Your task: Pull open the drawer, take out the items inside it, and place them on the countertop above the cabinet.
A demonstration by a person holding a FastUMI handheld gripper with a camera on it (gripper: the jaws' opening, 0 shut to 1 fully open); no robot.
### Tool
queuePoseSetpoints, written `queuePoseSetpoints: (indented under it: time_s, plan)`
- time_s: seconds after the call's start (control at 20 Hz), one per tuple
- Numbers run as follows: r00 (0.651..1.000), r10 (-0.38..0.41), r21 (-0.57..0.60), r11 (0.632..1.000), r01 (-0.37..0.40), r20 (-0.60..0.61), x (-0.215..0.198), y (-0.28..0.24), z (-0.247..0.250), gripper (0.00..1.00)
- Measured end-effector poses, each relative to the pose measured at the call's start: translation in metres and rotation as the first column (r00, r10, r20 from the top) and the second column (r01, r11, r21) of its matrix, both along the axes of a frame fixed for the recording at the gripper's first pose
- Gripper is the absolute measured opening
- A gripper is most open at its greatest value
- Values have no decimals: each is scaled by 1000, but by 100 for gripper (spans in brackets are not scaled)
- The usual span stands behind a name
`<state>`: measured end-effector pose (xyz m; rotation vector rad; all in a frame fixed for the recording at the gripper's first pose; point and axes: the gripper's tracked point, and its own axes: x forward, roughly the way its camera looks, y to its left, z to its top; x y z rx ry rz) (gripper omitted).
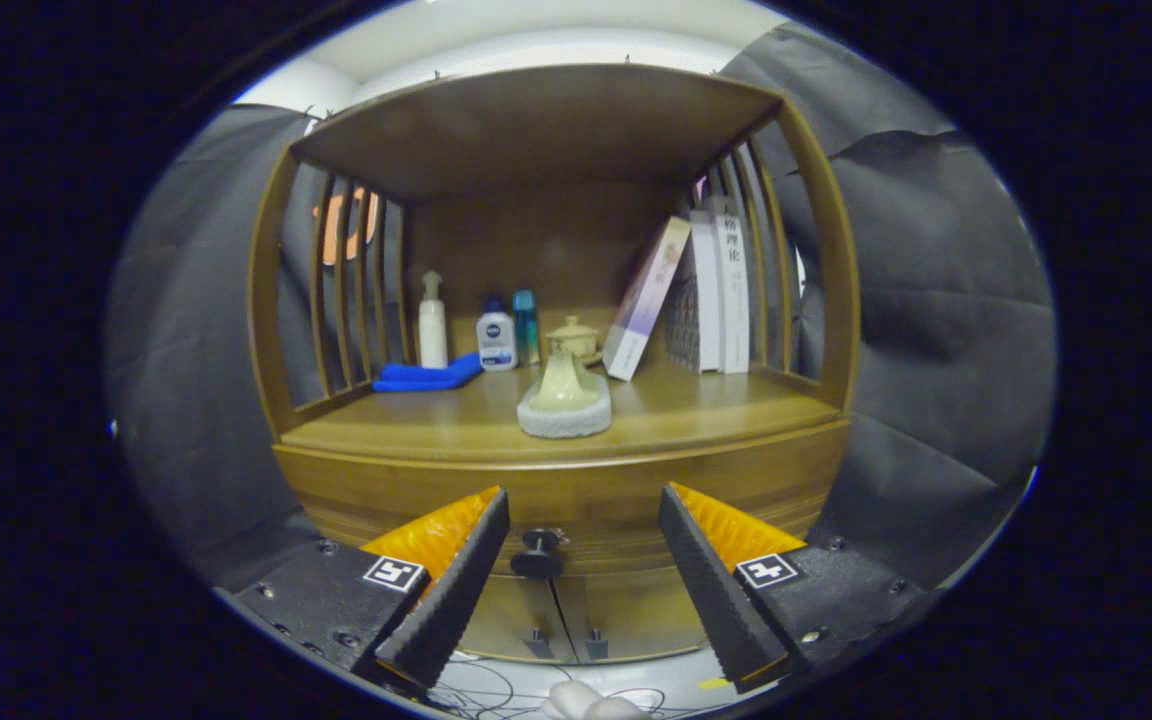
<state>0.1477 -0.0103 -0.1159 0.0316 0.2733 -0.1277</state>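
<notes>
My gripper [584, 495] is wide open and holds nothing. The drawer [576, 505] sits flush and closed under the countertop [696, 410]. Its dark knob [538, 552] is between my fingers, closer to the left one. Whatever the drawer holds is hidden, and this scene fits both a drawer yet to be emptied and one closed again afterwards.

Left to right on the countertop: blue cloth [426, 376], white pump bottle [432, 322], white bottle with a blue cap [496, 335], teal bottle [526, 326], small lidded jar [573, 338], pale figurine on a grey base [565, 396], leaning book [645, 298], upright books [719, 295].

Risks, as I judge them:
- The knob is off-centre in the jaws, so closing may clip it with one finger and slip off.
- The knob is small, and a skewed pull could jam the drawer.
- The figurine stands near the front edge just above the drawer, so lifting items up could knock it over.
- Free space is mostly front left and front right.

Writing: the white bottle has a blue logo patch and the book spines carry characters, but both are too small to read.
</notes>
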Motion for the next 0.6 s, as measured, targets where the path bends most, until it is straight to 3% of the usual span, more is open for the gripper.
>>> queuePoseSetpoints:
  time_s: [0.4,0.6]
  plan:
    - [985,78,-90,994,-65,153,-103,-12,103,99]
    - [970,103,-64,994,-91,219,-147,-16,131,99]
